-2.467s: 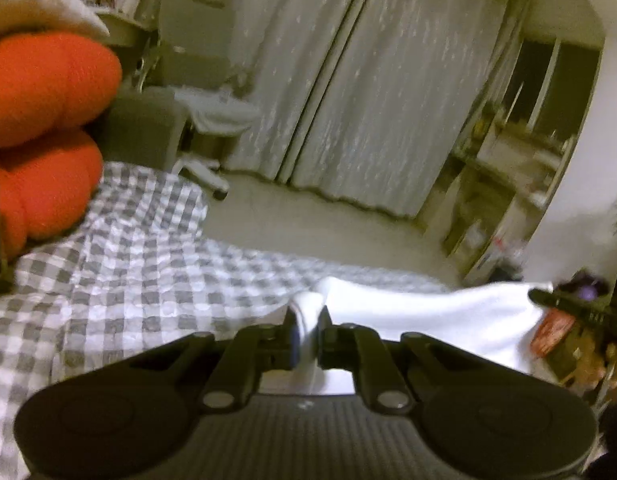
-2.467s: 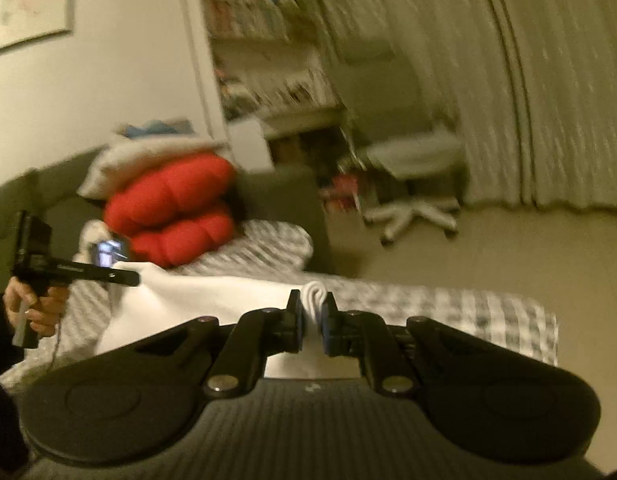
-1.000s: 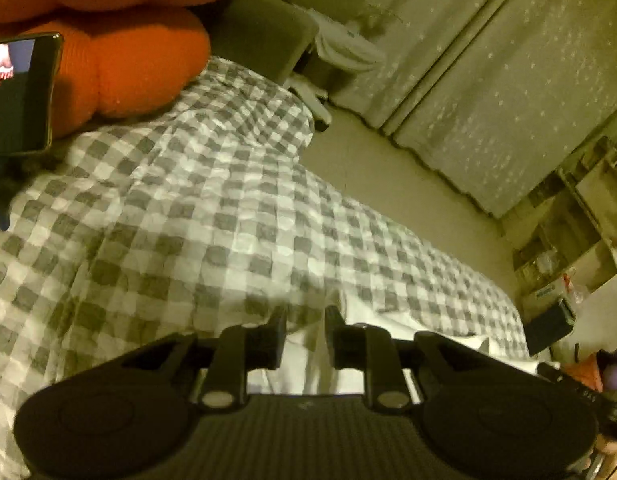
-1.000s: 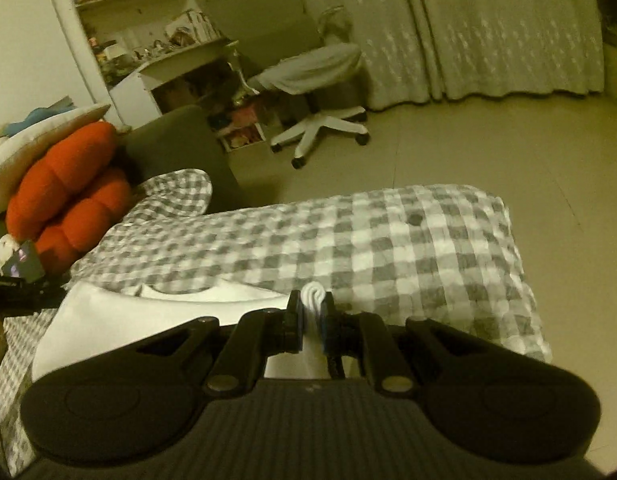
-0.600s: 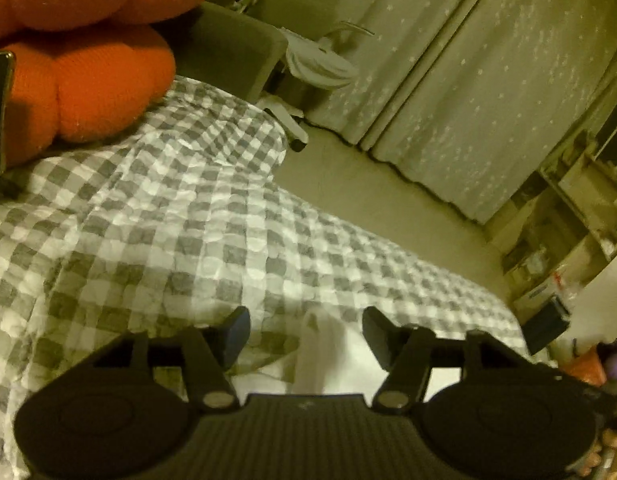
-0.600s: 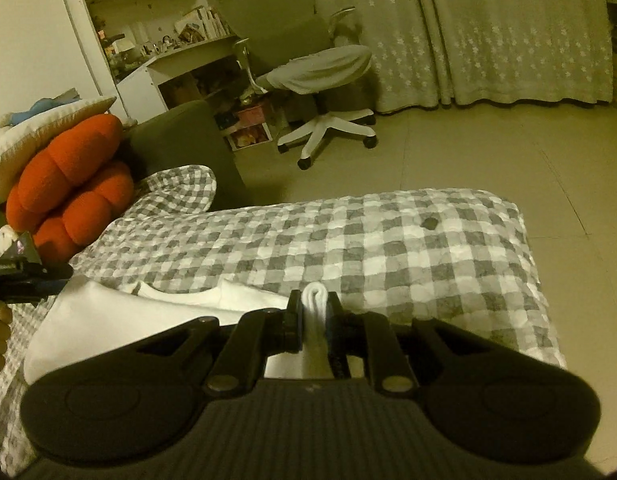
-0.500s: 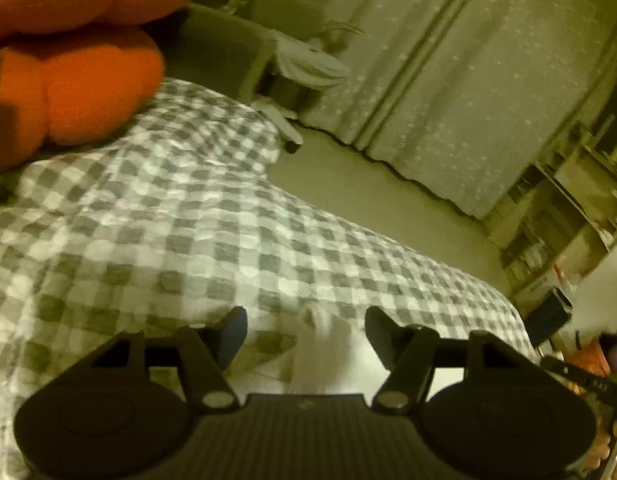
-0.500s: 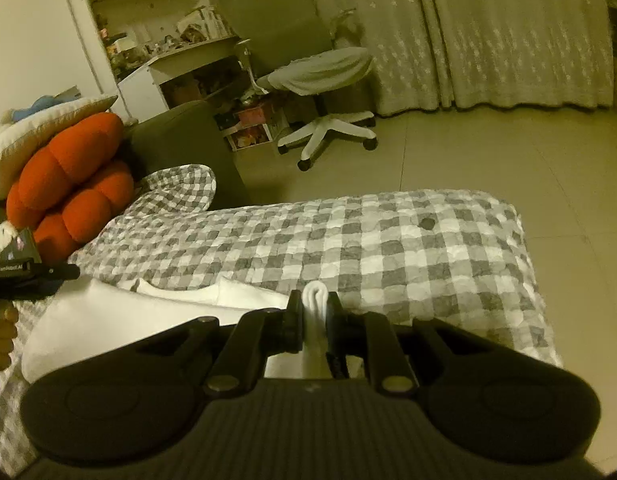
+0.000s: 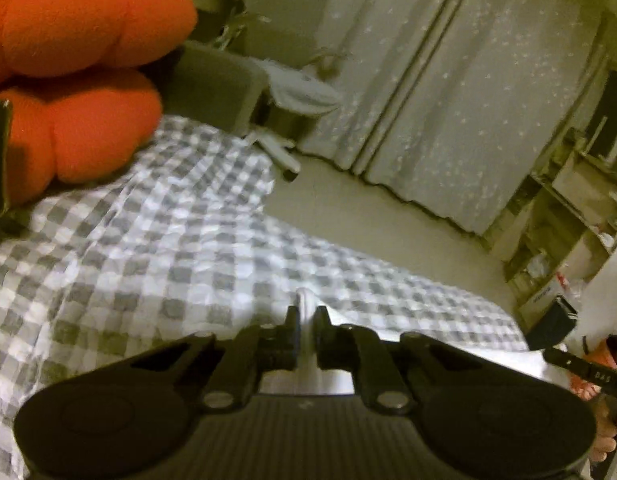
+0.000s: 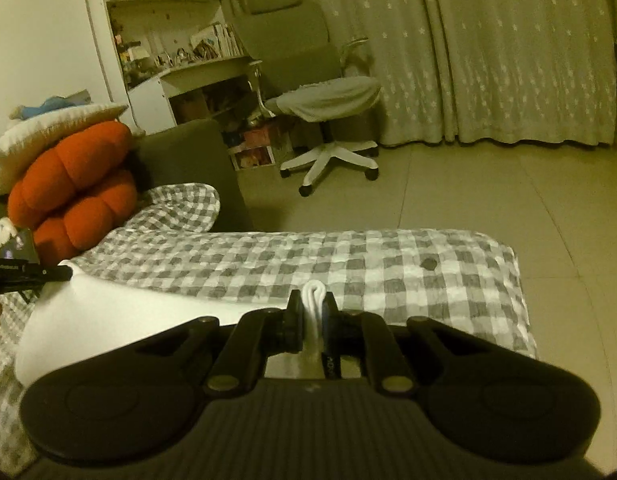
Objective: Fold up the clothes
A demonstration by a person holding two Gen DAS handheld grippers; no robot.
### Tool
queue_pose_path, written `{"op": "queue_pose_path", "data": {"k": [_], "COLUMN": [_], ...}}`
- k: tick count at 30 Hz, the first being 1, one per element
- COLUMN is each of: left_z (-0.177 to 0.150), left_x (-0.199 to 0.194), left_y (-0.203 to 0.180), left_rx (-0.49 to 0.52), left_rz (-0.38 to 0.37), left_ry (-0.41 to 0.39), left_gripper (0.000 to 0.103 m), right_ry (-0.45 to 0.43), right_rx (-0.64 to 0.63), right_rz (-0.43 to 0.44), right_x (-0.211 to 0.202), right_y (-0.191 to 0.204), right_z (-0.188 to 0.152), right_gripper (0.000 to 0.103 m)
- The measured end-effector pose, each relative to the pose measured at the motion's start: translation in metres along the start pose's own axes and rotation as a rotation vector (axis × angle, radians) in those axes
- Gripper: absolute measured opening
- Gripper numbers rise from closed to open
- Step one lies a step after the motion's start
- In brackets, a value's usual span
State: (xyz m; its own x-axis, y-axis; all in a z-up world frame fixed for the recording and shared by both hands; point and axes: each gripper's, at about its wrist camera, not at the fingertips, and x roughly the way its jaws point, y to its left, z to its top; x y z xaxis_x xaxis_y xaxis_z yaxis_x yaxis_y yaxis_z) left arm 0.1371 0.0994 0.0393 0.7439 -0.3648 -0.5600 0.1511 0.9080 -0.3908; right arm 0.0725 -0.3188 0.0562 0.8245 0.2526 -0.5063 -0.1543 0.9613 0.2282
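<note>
Left wrist view, blurred: left gripper [image 9: 306, 320] is closing its jaws on what looks like a bunched fold of white garment [image 9: 307, 300] at 6 o'clock. Right gripper [image 10: 312, 314] pinches another fold; the garment [image 10: 108, 312] spreads toward 9 o'clock over a checked blanket [image 10: 348, 268].

A: Where do the cameras sit?
B: One behind each gripper, low and close over the checked cover [image 9: 156, 248], angled down.
A: Shared?
B: Cover, orange cushion [image 10: 72, 192], curtains [image 10: 508, 48].

white garment [image 10: 108, 312], grey-checked bedcover [image 10: 388, 264], orange cushion [image 10: 76, 192]
</note>
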Motion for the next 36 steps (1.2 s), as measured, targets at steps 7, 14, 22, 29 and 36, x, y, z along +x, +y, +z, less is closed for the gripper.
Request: {"op": "queue_pose_path", "data": {"k": [7, 14, 22, 29, 36], "left_z": [-0.007, -0.007, -0.005, -0.014, -0.015], "left_x": [0.012, 0.010, 0.001, 0.016, 0.016], "left_y": [-0.002, -0.001, -0.001, -0.012, -0.016], "left_rx": [0.035, 0.024, 0.009, 0.087, 0.110], "left_rz": [0.047, 0.053, 0.050, 0.120, 0.157], "left_ry": [0.006, -0.001, -0.028, -0.009, -0.019], "left_gripper": [0.007, 0.007, 0.007, 0.007, 0.010], "right_ry": [0.076, 0.048, -0.008, 0.069, 0.083], "right_rx": [0.010, 0.027, 0.019, 0.006, 0.013], "right_rz": [-0.055, -0.043, -0.018, -0.106, -0.149], "right_x": [0.030, 0.026, 0.020, 0.038, 0.041], "right_y": [-0.002, -0.003, 0.003, 0.004, 0.001], "right_z": [-0.005, -0.002, 0.001, -0.010, -0.013], "right_gripper": [0.011, 0.011, 0.011, 0.011, 0.020]}}
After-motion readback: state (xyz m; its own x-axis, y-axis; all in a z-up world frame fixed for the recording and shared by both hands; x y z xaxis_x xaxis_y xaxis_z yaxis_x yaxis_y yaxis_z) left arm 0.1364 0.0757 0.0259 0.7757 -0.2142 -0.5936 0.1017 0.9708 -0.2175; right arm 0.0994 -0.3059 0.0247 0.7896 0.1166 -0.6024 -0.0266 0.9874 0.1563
